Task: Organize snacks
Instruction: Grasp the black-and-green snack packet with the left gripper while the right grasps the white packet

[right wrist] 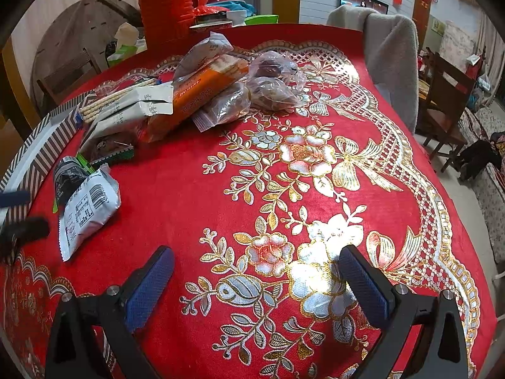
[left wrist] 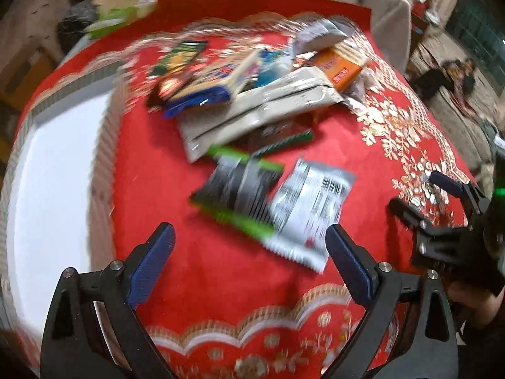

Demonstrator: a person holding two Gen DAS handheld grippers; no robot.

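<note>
A pile of snack packets (left wrist: 252,94) lies on the red embroidered tablecloth (left wrist: 205,284). In front of it lie a silver-white packet (left wrist: 309,214) and a black-and-green packet (left wrist: 240,189). My left gripper (left wrist: 249,259) is open and empty, just short of these two. A white box with a striped rim (left wrist: 47,205) sits to its left. In the right wrist view the pile (right wrist: 189,101), the silver packet (right wrist: 88,208) and the black-green packet (right wrist: 68,173) lie at the left. My right gripper (right wrist: 255,281) is open and empty above bare cloth; it also shows in the left wrist view (left wrist: 419,195).
A chair draped in grey cloth (right wrist: 388,57) stands at the table's far side. Red containers and clutter (right wrist: 164,3) stand behind the table. Wooden chairs (right wrist: 448,107) stand at the right. The box rim (right wrist: 41,145) and the left gripper's fingers (right wrist: 25,227) show at the left edge.
</note>
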